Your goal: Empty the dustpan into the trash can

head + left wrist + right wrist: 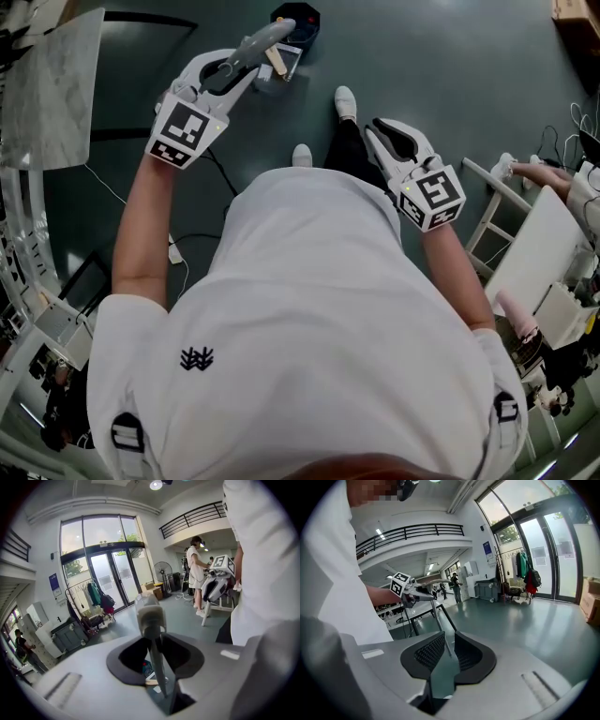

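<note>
Right gripper (380,137), jaws slightly apart and empty, hangs well short of the trash can (300,17). Left gripper (234,77) is clamped on the handle (258,42) of the dustpan (284,64). The handle's long axis points at the can, and the pan sits at its near rim.

At twelve o'clock in the head view, the top edge is cutting off the trash can (298,17), and the thick end of the dustpan handle (267,37) is covering its left rim. The litter in the dustpan (286,64) is showing too small to name. In the left gripper view, the left gripper (153,641) is hiding nearly all of the dustpan, leaving a sliver at six o'clock. The person's white shirt (309,309) is hiding most of the legs.
</note>
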Motion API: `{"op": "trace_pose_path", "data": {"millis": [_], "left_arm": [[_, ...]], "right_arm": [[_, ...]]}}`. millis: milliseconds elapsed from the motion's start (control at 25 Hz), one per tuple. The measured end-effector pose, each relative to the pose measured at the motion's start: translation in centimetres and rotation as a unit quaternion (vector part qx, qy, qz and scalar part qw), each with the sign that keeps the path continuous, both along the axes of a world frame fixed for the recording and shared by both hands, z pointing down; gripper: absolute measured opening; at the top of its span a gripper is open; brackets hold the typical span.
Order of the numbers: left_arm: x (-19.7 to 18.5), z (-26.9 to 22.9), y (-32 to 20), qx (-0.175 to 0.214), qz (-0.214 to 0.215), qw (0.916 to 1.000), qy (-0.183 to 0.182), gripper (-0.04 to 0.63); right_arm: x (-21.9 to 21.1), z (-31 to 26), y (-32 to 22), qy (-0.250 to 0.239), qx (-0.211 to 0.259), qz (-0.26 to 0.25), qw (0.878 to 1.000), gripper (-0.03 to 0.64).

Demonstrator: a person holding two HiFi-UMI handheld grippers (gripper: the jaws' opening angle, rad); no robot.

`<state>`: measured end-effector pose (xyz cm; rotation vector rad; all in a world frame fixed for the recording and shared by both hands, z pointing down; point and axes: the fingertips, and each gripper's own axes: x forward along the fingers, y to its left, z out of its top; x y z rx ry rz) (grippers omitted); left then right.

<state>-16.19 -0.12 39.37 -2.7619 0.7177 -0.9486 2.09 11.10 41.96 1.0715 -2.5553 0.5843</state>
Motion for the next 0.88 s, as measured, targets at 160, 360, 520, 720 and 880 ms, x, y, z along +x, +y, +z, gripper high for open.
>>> {"op": "trace_pose_path", "data": {"millis": [160, 360, 520, 720, 880], "left_arm": [[0.6, 0.1, -4.6, -0.009, -0.034, 0.9994, 0.000, 0.153], [1.3, 0.6, -8.8, -0.019, -0.067, 0.9975, -0.005, 0.152], [2.3, 2.0, -11.6, -0.026, -0.065, 0.9970, -0.034, 0.150], [4.2, 4.2, -15.4, -0.043, -0.047, 0.9946, -0.082, 0.150], [4.6, 6.0, -17.6, -0.067, -0.037, 0.9875, -0.137, 0.149]], "right_arm": [[2.4, 0.3, -4.9, 0.004, -0.008, -0.024, 1.000, 0.060], [5.2, 0.3, -10.5, 0.008, -0.014, -0.041, 0.999, 0.060], [6.8, 0.4, -13.8, 0.000, -0.019, -0.041, 0.999, 0.060], [8.4, 1.0, -15.8, -0.013, -0.036, -0.039, 0.999, 0.060], [9.7, 1.2, -17.2, -0.021, -0.041, -0.027, 0.999, 0.060]]}}
